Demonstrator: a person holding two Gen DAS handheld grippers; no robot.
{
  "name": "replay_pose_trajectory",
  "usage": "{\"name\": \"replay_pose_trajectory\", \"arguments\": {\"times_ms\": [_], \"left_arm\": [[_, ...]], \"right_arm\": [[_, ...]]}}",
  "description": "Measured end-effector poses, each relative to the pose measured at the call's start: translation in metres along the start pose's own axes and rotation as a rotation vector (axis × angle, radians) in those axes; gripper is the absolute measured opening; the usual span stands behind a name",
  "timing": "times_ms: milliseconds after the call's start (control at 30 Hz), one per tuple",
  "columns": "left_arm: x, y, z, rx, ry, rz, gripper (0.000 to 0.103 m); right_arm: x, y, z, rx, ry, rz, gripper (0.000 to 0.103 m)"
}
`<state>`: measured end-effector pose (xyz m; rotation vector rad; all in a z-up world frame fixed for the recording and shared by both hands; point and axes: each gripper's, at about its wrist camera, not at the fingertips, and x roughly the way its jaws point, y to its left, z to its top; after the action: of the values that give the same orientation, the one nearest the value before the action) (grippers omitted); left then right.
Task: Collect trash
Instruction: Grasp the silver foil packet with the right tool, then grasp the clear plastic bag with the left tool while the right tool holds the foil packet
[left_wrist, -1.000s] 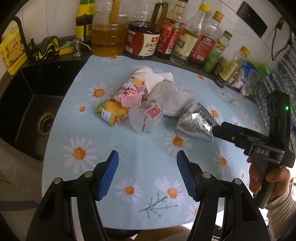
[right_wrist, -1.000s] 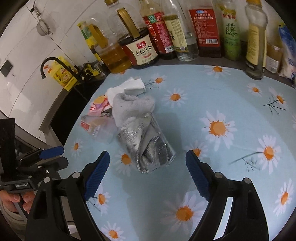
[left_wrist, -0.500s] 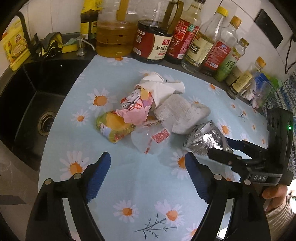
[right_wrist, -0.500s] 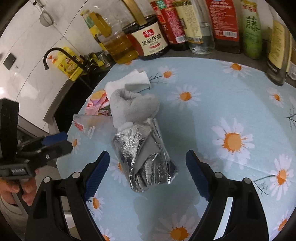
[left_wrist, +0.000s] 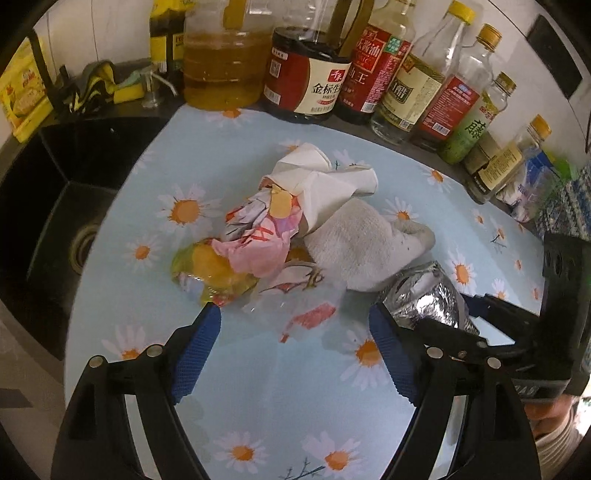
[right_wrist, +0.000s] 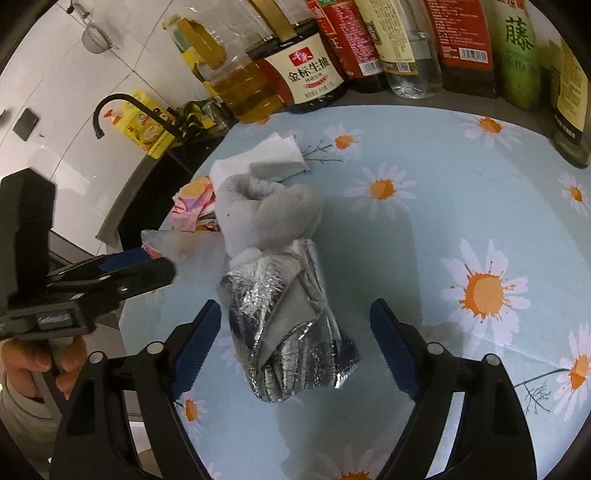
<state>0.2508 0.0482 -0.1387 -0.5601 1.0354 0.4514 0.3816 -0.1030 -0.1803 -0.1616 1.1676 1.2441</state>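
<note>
Layout of the trash pile on the counter

The trash is grouped at mid-cloth (left_wrist: 332, 424): a tissue (left_wrist: 325, 181) lies farthest back, a sock (left_wrist: 362, 243) is placed in front of it, and a foil bag (right_wrist: 291, 325) touches the sock's near end. A wrapper (left_wrist: 258, 240) is set left of the sock, with a fruit cup (left_wrist: 210, 273) at its near left and a clear bag (left_wrist: 295, 310) in front. Bottles (left_wrist: 424, 85) are lined along the wall behind the cloth. A sink (left_wrist: 55, 206) is located left of the cloth.
</note>
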Motion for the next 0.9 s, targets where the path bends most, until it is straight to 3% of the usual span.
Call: {"name": "replay_pose_trajectory", "arguments": {"times_ms": [67,333,367,467,900], "left_arm": [[0.003,-0.001,0.002,0.007,0.002,0.009,0.080],[0.010,-0.002,0.008,0.023,-0.004,0.013,0.077],[0.012,-0.001,0.008,0.018,0.002,0.005,0.066],[0.018,0.003,0.006,0.005,0.017,-0.014,0.056],[0.001,0.007,-0.010,0.022,-0.028,-0.049,0.056]], "right_arm": [[0.000,0.000,0.000,-0.011,0.004,0.003,0.066],[-0.004,0.004,-0.005,-0.027,-0.007,0.016,0.060],[-0.006,0.004,-0.006,-0.027,-0.009,0.018,0.060],[-0.008,0.004,-0.008,-0.025,-0.014,0.013,0.060],[-0.015,0.008,-0.021,0.013,-0.027,-0.007,0.060]]}}
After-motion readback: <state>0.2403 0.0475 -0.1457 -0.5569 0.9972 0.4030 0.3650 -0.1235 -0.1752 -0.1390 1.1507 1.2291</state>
